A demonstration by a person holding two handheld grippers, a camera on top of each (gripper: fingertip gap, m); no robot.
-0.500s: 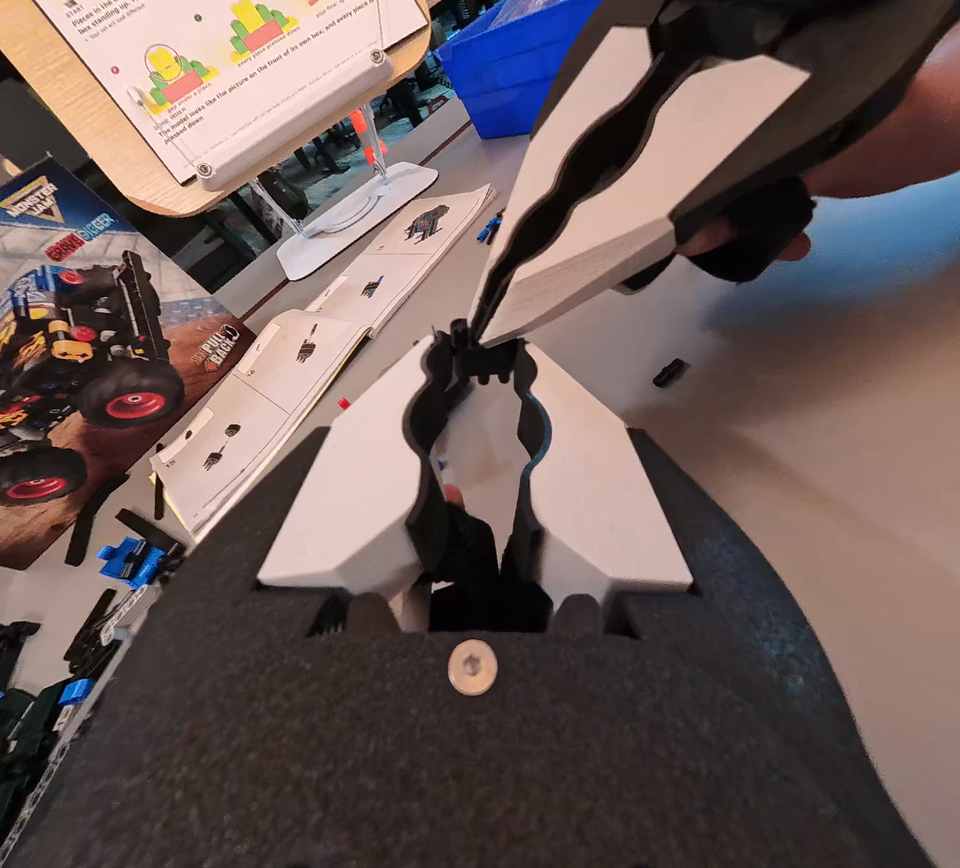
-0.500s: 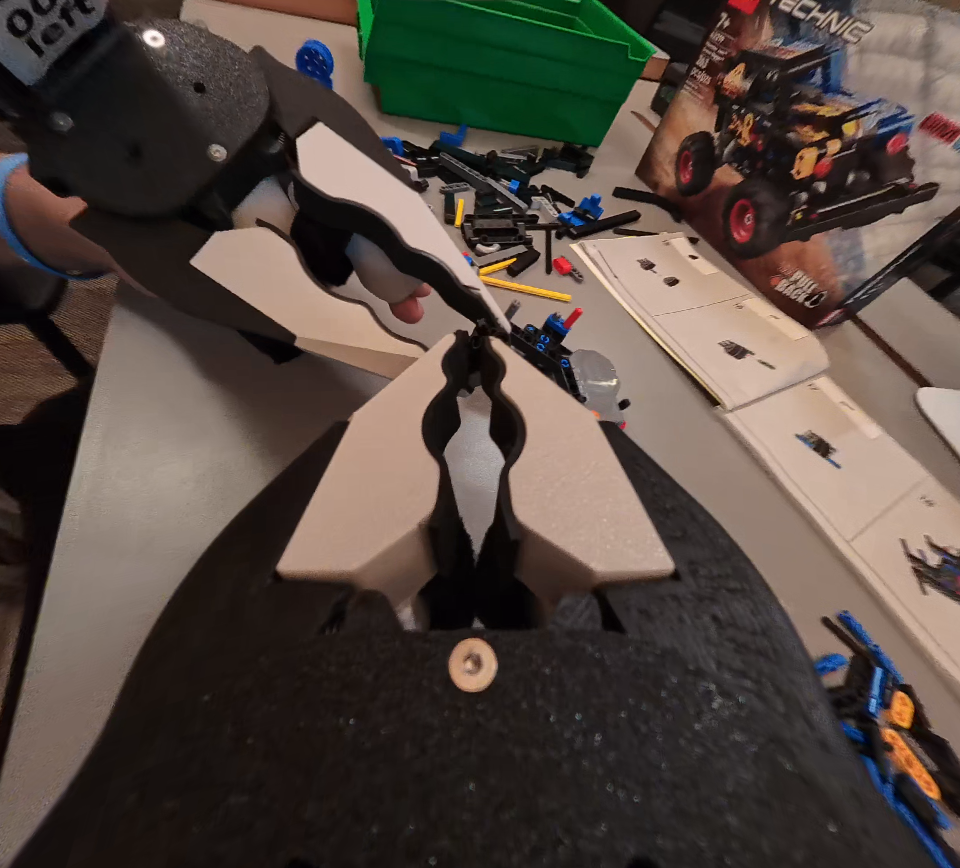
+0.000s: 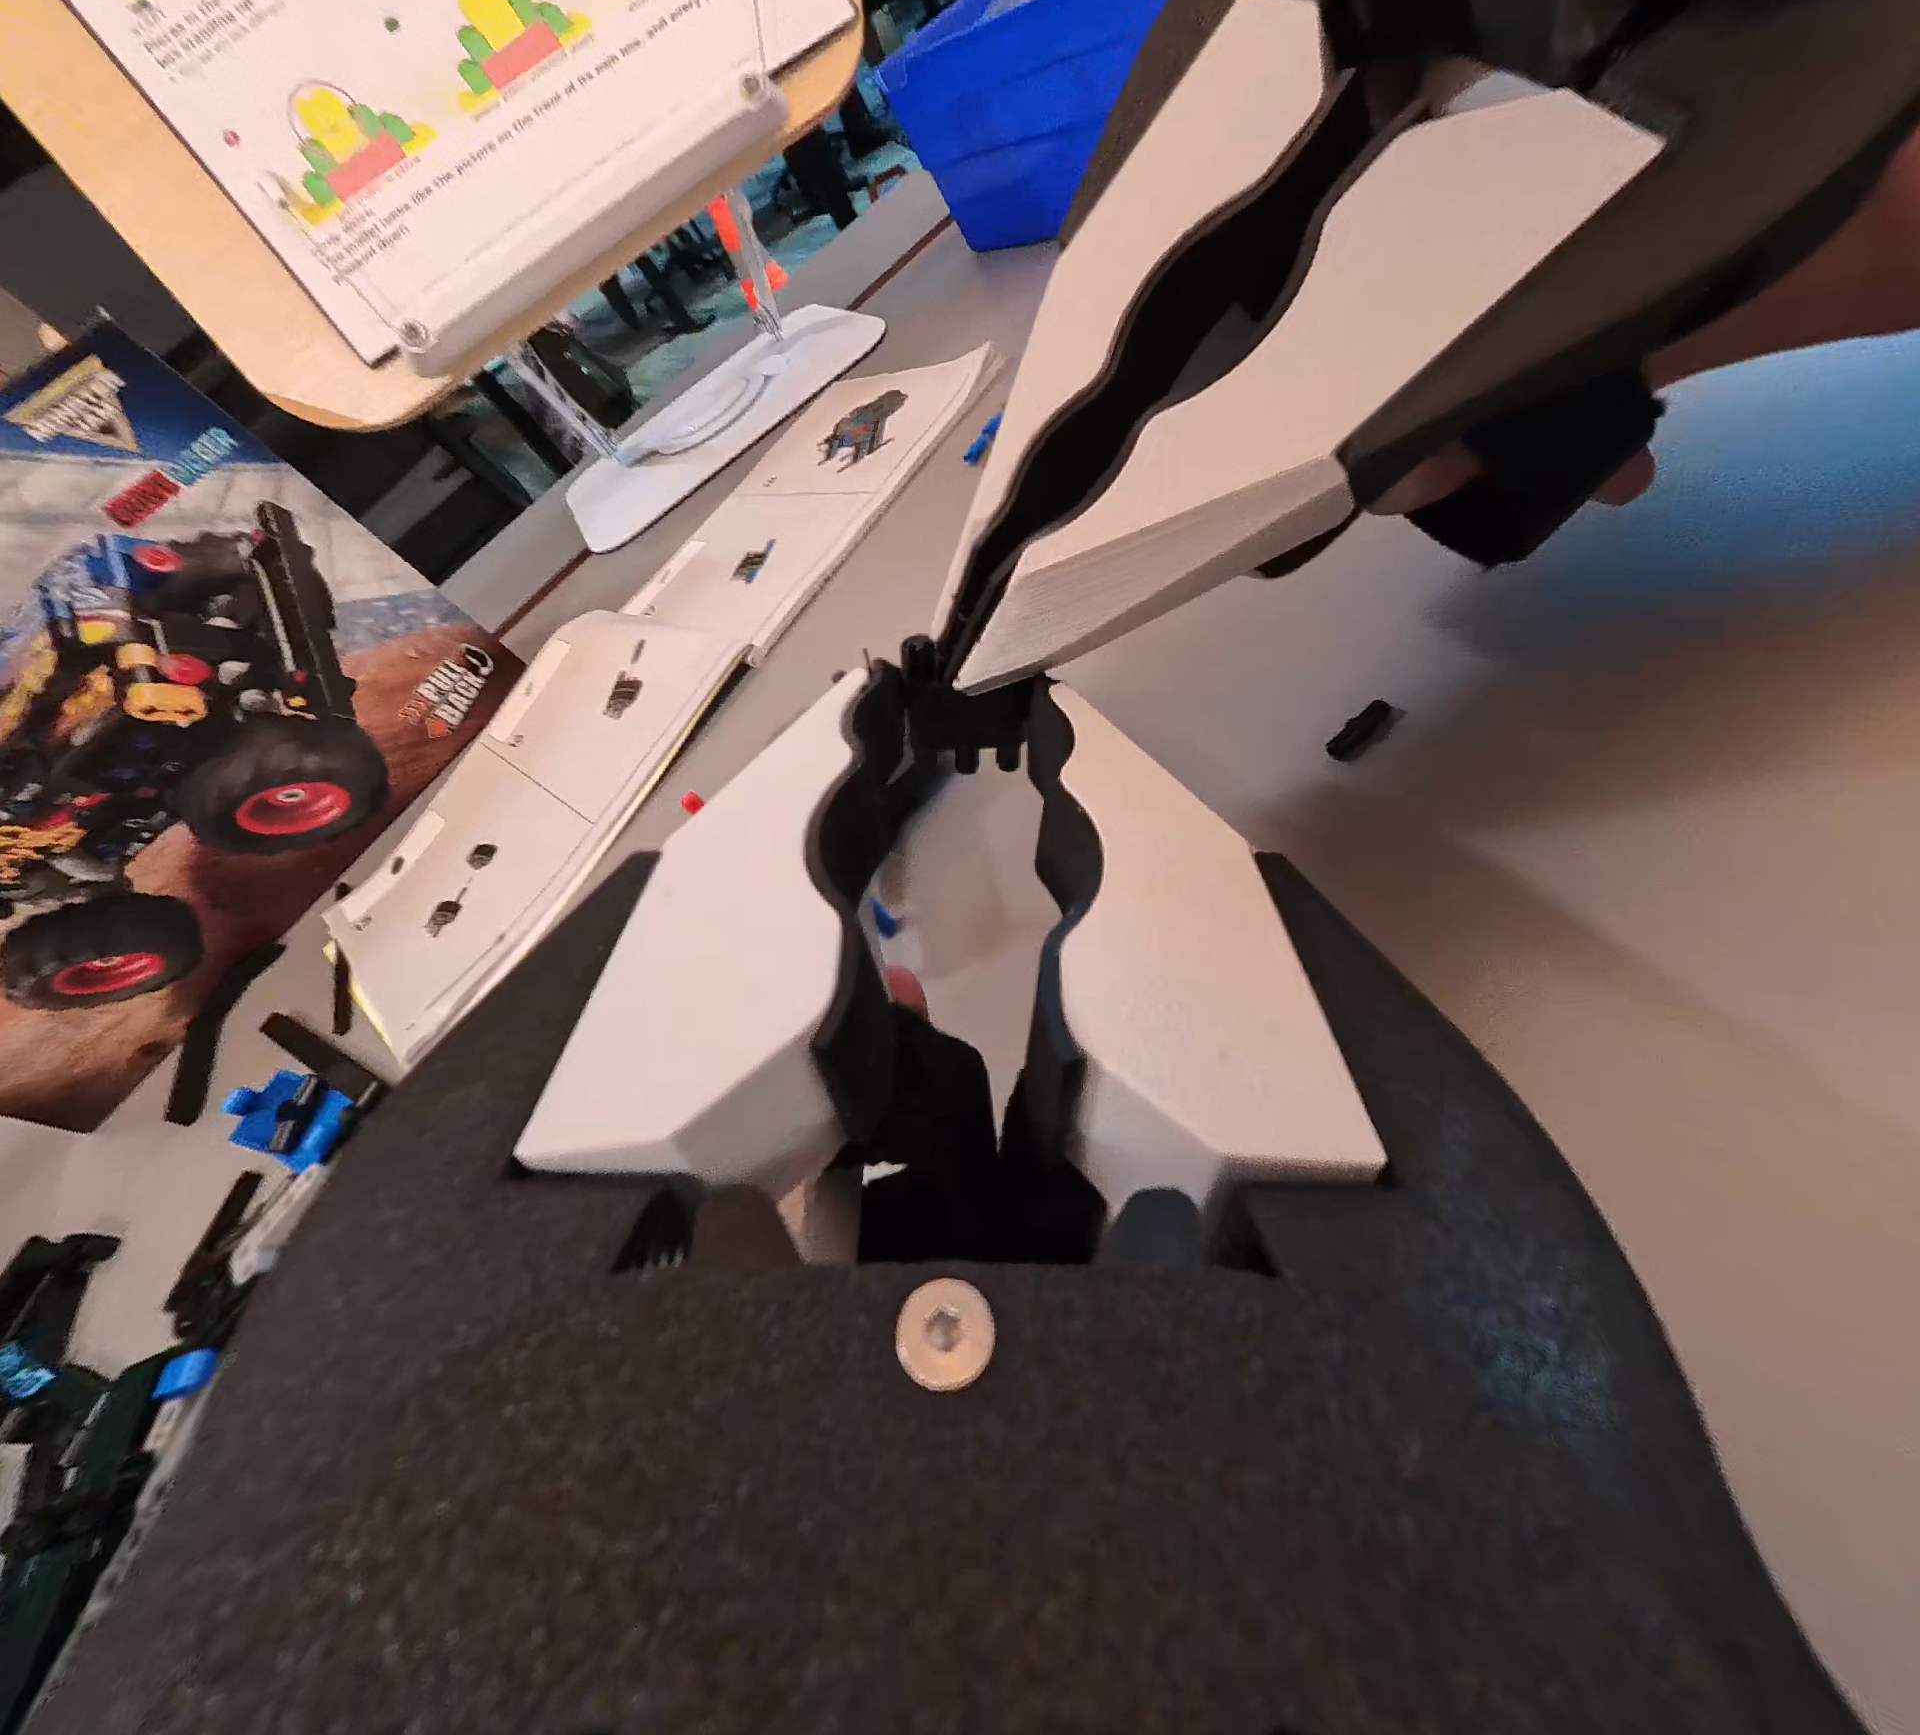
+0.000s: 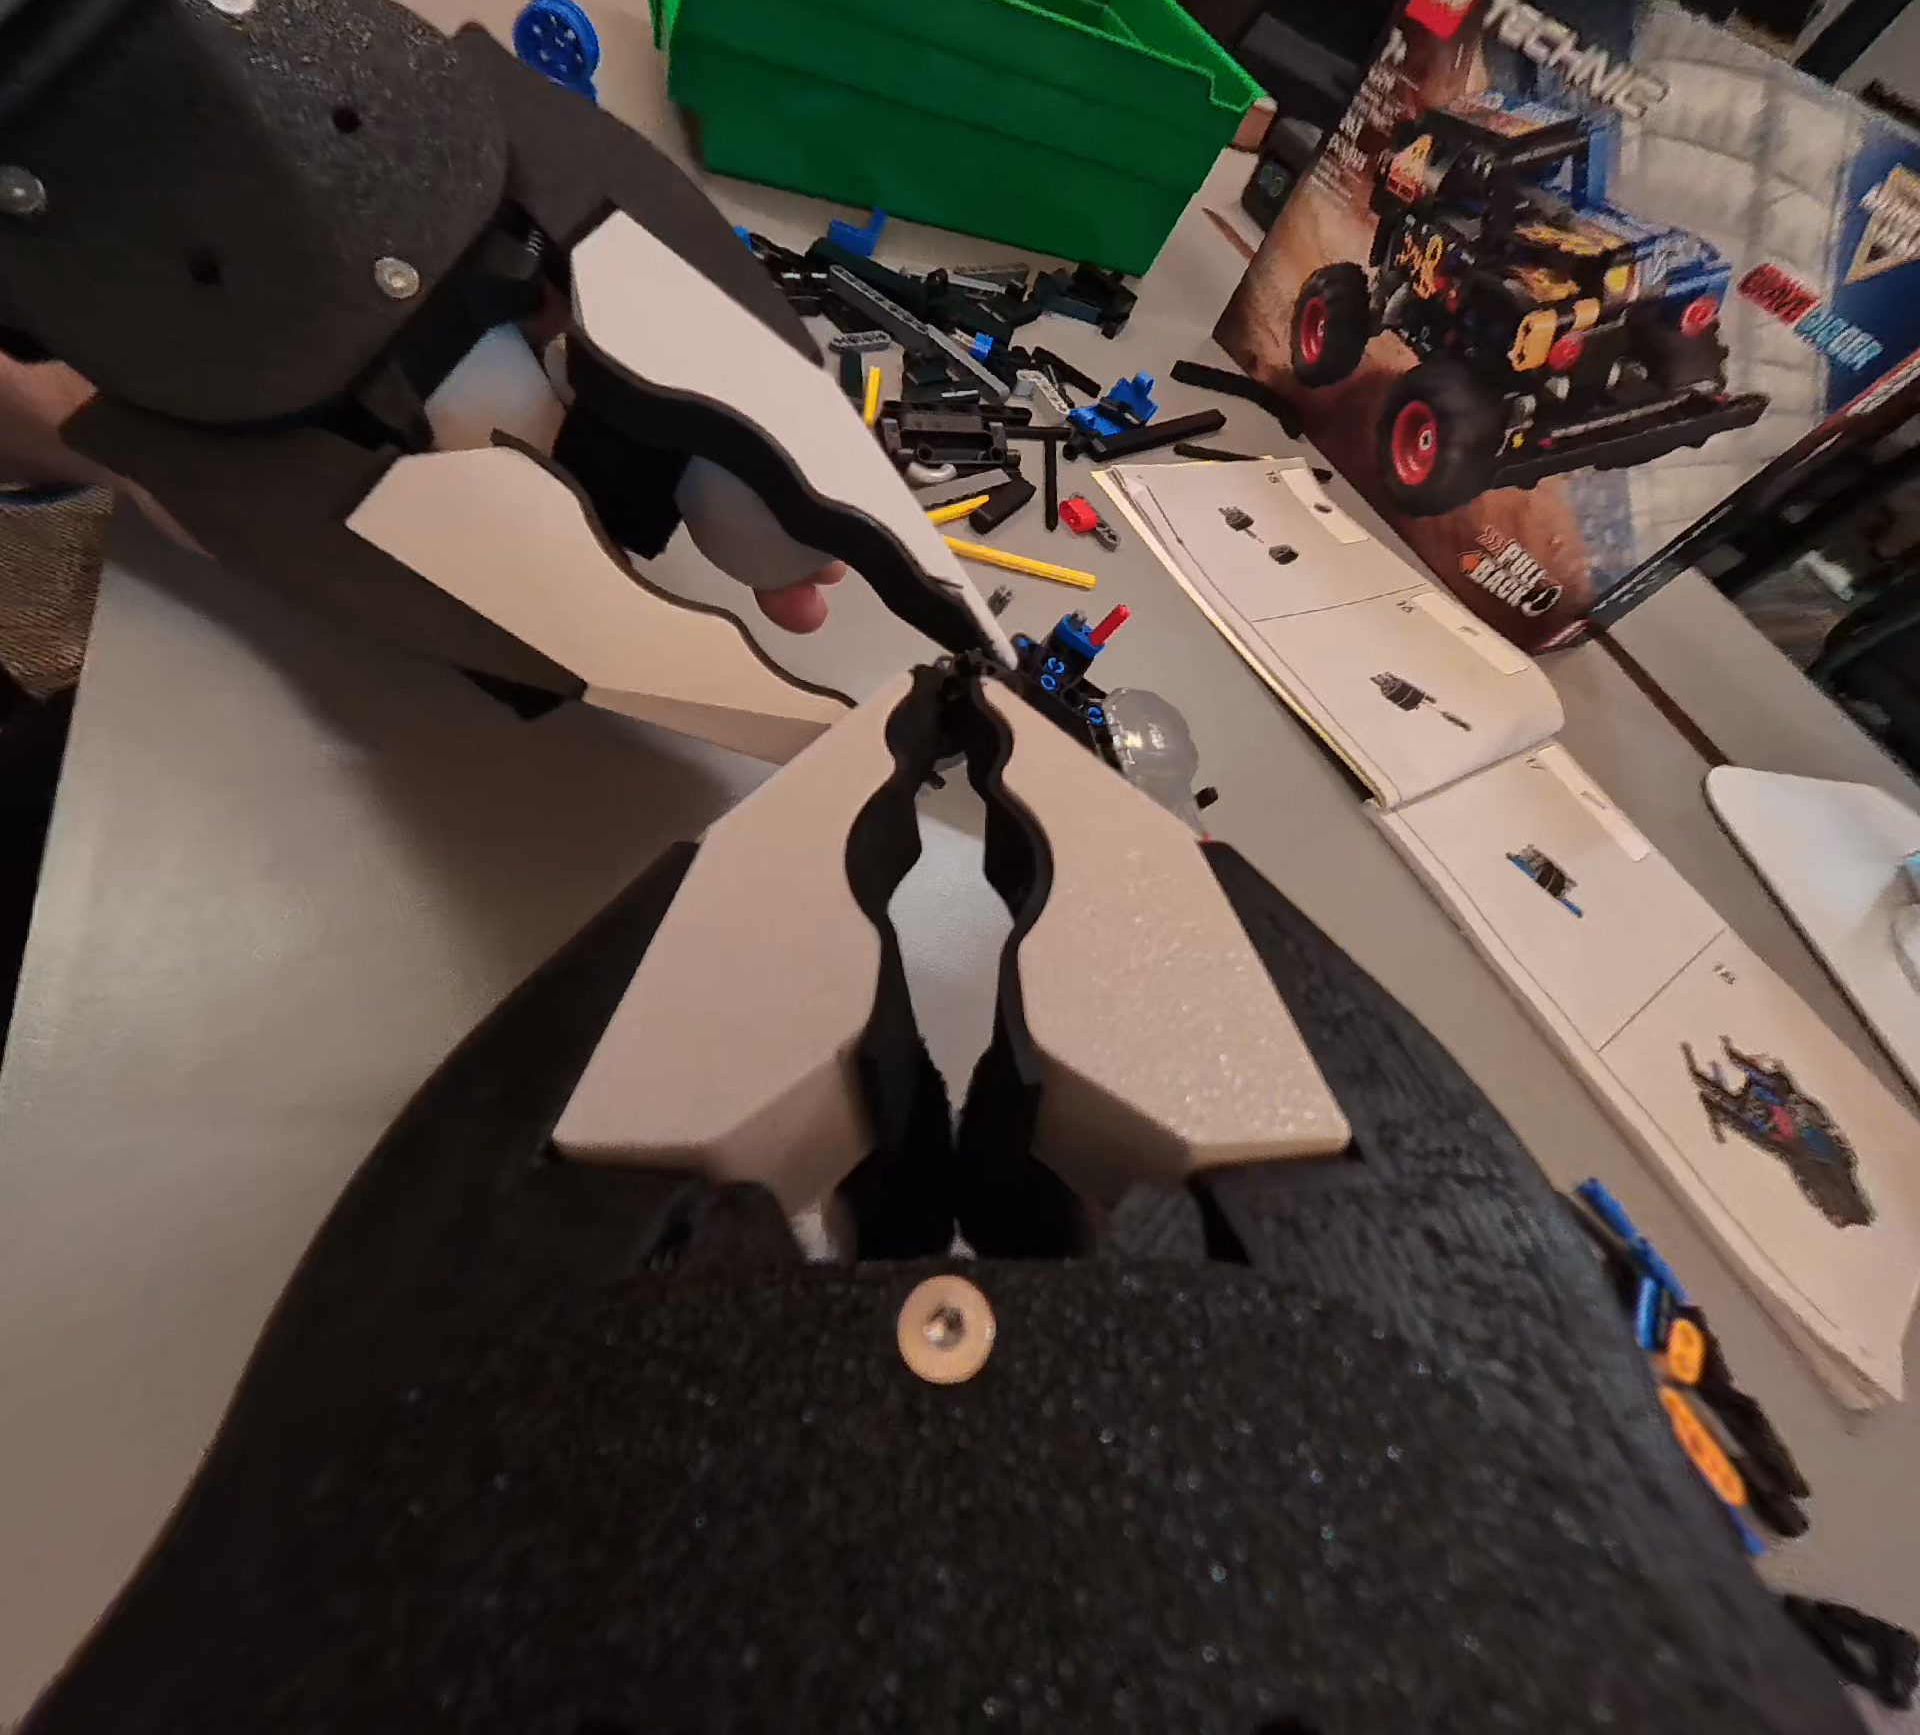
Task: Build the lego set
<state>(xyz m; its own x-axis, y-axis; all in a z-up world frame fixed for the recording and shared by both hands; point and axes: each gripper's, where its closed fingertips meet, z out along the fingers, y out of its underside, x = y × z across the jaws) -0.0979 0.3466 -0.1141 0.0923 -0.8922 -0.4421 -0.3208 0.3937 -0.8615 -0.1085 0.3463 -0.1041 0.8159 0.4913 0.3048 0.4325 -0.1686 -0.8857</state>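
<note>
My left gripper (image 3: pixel 954 696) is shut on a small black lego piece (image 3: pixel 977 729), held across its fingertips above the grey table (image 3: pixel 1558 854). My right gripper (image 3: pixel 961 646) comes in from the upper right. Its tips meet that piece, shut on a small black pin (image 3: pixel 920 659). In the right wrist view my right gripper (image 4: pixel 961 683) is closed tip to tip against the left gripper (image 4: pixel 987 636), which reaches in from the left. The held parts are mostly hidden there.
An open instruction booklet (image 4: pixel 1455 750) lies right of a pile of loose lego parts (image 4: pixel 966 397). A partial blue-black assembly (image 4: pixel 1081 677) sits just behind the tips. Nearby are the set's box (image 4: pixel 1558 283), a green bin (image 4: pixel 935 75), a blue bin (image 3: pixel 1018 116), a sign board on a stand (image 3: pixel 468 75) and a stray black part (image 3: pixel 1361 729). Both grippers' tips are close together, under 4 cm apart.
Both grippers stay tip to tip on the black parts. The views have tilted slightly. Nothing was let go or picked up.
</note>
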